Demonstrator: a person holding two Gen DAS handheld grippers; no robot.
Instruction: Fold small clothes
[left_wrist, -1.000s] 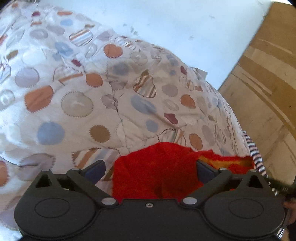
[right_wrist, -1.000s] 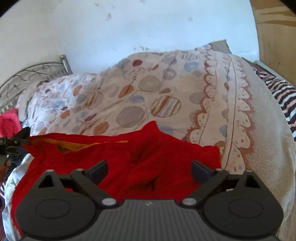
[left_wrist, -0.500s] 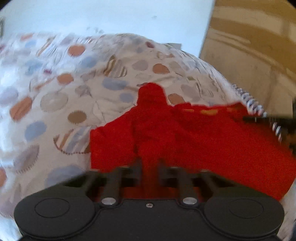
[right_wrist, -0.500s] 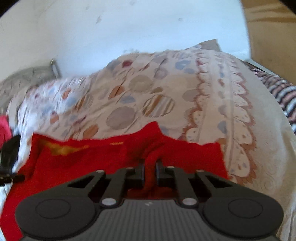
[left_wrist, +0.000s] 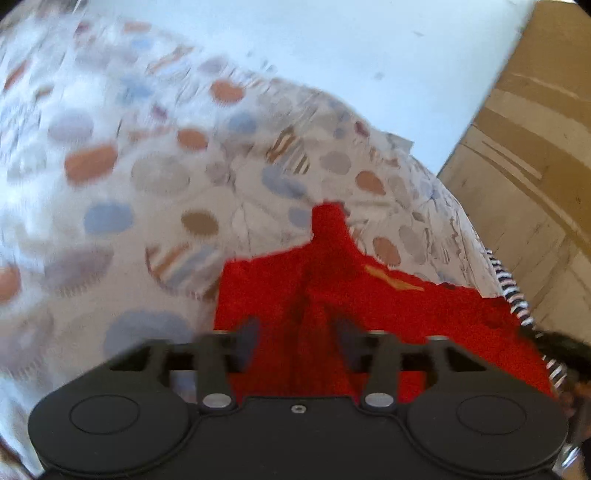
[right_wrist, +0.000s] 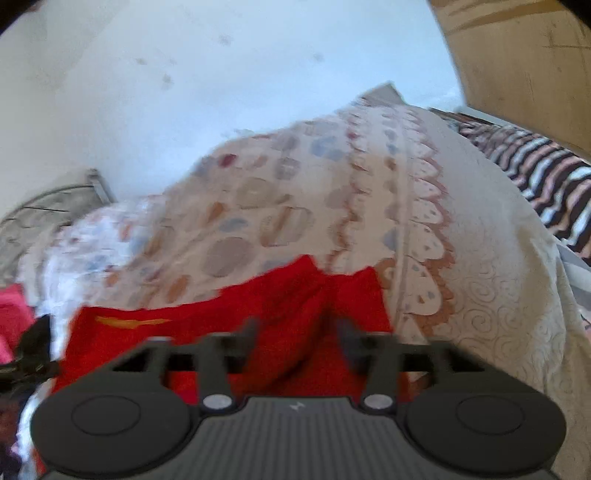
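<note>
A red fleece garment (left_wrist: 424, 314) lies on the patterned bedspread (left_wrist: 155, 177), with a pinched ridge standing up in it. My left gripper (left_wrist: 297, 328) hovers over that ridge; its jaws are opening, the cloth ridge rises between the fingers and the pads stand off it. In the right wrist view the same red garment (right_wrist: 221, 306) shows a yellow band near its left edge. My right gripper (right_wrist: 297, 328) is over the garment's right end, jaws opening too, with a raised fold between the fingers but not pressed.
The bedspread (right_wrist: 332, 206) covers the whole bed. A white wall (right_wrist: 221, 92) stands behind it and wooden panelling (left_wrist: 535, 166) to the right. A striped cloth (right_wrist: 535, 177) lies at the right edge, a metal headboard (right_wrist: 48, 210) and pink fabric (right_wrist: 14, 317) at the left.
Both grippers went from wide open to shut on pinches of the red garment, and now their jaws stand apart again. The garment's far edge has been drawn up into a peak.
</note>
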